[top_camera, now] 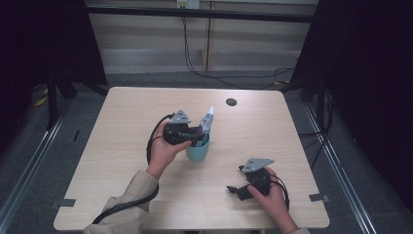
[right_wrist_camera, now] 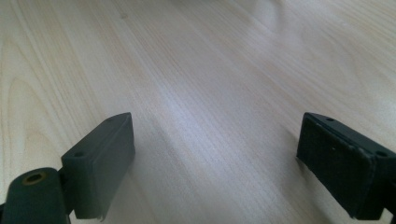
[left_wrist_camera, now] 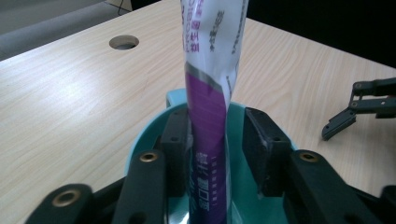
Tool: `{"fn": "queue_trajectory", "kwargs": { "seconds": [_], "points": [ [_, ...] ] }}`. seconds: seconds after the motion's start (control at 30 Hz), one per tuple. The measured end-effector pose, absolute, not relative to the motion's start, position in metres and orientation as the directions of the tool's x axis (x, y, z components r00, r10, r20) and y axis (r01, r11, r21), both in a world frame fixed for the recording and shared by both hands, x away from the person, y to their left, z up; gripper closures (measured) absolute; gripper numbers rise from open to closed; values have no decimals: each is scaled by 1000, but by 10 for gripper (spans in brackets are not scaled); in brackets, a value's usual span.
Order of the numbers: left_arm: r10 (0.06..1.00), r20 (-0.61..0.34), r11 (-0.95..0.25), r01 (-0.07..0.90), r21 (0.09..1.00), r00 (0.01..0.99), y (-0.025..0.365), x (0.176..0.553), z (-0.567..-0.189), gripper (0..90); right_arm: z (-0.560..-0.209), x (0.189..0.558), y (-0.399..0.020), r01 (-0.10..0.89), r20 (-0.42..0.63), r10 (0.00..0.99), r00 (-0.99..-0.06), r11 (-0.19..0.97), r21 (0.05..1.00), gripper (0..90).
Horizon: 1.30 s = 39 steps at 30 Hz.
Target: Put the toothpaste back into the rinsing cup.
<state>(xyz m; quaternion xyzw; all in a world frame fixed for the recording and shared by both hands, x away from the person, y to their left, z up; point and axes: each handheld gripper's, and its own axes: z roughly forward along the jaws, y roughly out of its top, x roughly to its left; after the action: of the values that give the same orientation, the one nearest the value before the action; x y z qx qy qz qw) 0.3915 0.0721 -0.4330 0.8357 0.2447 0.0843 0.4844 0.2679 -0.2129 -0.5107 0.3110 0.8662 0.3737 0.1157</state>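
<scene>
From above, the left gripper (top_camera: pixel 196 132) sits at the teal cup (top_camera: pixel 197 150) near the middle of the wooden table (top_camera: pixel 122 126), and a purple and white sachet (top_camera: pixel 206 121) stands up out of the cup. The left gripper view shows more: the sachet (left_wrist_camera: pixel 212 93) is between the jaws, one pad (left_wrist_camera: pixel 176 140) touching it, the other apart. The right gripper (top_camera: pixel 237 190) rests low on the table near the front right, jaws spread wide, holding nothing.
</scene>
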Motion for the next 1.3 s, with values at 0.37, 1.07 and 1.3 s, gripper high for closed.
{"fn": "queue_trajectory", "kwargs": {
  "seconds": [0.37,1.07,1.3],
  "points": [
    [491,-100,-424,338,840,865,72,392,-425,538,-511,268,-213,451,31,625,-780,528,719,107],
    [513,-124,-425,377,823,849,77,398,-415,337,-511,269,-212,448,30,622,-782,529,721,107],
    [528,-147,-408,402,820,836,80,400,-415,279,-511,269,-212,448,30,622,-782,529,721,107]
  ]
}}
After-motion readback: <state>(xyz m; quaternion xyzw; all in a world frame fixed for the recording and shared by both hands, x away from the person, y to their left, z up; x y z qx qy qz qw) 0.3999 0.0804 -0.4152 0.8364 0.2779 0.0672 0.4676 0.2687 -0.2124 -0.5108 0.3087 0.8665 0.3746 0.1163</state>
